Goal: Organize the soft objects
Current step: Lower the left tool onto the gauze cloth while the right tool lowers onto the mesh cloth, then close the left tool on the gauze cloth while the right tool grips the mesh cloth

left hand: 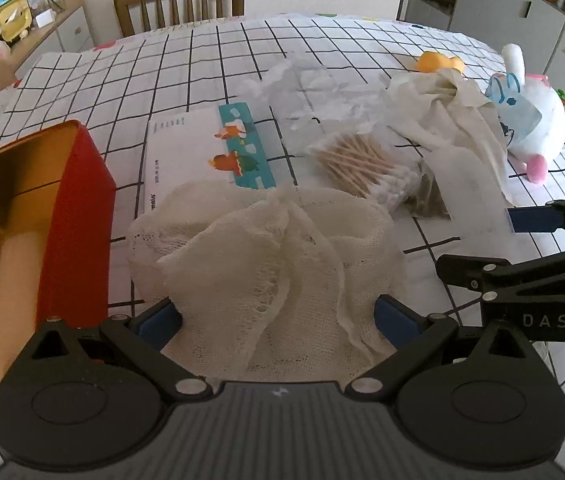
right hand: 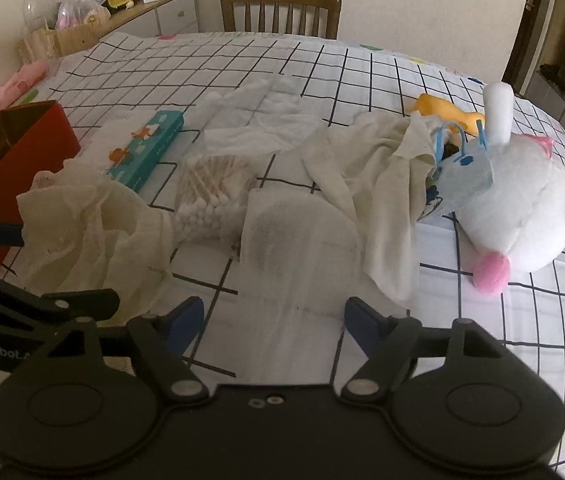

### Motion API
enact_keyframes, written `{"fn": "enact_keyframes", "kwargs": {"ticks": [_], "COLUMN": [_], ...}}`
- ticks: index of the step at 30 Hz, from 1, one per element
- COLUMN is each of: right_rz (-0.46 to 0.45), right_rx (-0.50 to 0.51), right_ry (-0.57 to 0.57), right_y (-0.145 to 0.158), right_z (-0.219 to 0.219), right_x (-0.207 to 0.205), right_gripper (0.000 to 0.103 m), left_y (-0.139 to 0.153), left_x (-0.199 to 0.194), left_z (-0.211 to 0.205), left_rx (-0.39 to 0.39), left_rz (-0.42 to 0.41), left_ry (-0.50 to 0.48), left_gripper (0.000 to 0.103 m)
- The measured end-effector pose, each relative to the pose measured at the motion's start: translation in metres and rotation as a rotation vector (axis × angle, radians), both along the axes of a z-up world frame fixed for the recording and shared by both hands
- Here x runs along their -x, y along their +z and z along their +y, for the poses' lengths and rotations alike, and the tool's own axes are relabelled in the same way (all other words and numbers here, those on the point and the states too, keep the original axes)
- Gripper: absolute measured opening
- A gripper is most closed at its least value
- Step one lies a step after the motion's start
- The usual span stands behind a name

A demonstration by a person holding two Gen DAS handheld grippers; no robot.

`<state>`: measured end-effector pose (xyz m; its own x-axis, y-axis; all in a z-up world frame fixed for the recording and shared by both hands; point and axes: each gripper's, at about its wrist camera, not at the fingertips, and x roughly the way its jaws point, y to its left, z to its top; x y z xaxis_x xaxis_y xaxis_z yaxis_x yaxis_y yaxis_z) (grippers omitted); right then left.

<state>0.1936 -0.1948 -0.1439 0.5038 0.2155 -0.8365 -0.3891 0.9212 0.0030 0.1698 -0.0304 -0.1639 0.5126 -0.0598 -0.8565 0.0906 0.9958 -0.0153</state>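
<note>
A crumpled cream gauze cloth (left hand: pixel 266 248) lies on the checked tablecloth, between the wide-spread blue fingers of my left gripper (left hand: pixel 278 320); its folds cover the fingertips, and I see no squeeze. The right wrist view shows that gauze (right hand: pixel 86 224) beside the left gripper (right hand: pixel 68 268). My right gripper (right hand: pixel 274 320) points down over a flat white cloth strip (right hand: pixel 298 248). The strip lies between its jaws, with a gap on the left side. A white plush bunny (right hand: pixel 514 216) lies at the right, partly under a cream rag (right hand: pixel 370 184).
A red tin box (left hand: pixel 82 200) with a gold inside stands open at the left. A bag of cotton swabs (right hand: pixel 210 188), a teal box (right hand: pixel 150 148), clear plastic (right hand: pixel 258 120) and a yellow toy (right hand: pixel 446 110) lie mid-table. A wooden chair (right hand: pixel 280 10) stands behind.
</note>
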Motion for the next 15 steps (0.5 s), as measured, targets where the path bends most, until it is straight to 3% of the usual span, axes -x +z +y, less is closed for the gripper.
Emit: {"fn": "enact_keyframes", "kwargs": {"ticks": [4,8,12,15], "right_rz": [-0.011,-0.024,-0.035,-0.043], "right_rx": [0.021,0.034,0.035,0.034], "right_ry": [-0.006,-0.009,-0.001,-0.012], "right_y": [-0.0005,-0.0004,0.0008,0.0029], "right_z": [0.0021,0.0038,0.0062,0.0056], "right_x": [0.0008,0.0035,0.0075,0.0090], "right_gripper": [0.066,0.054,0.042,0.035], "left_y": [0.0003,0.0031,0.0075,0.0082], "left_x": [0.0009,0.0028,0.0057,0.0055], "left_z": [-0.0038,-0.0070,-0.0088,-0.0064], "left_rx": [-0.011,0.002,0.023,0.035], "left_rz": [-0.009,-0.020,-0.024,-0.022], "left_ry": [-0.024,-0.056,-0.071,-0.070], "left_gripper": [0.092,0.072,0.039,0.031]}}
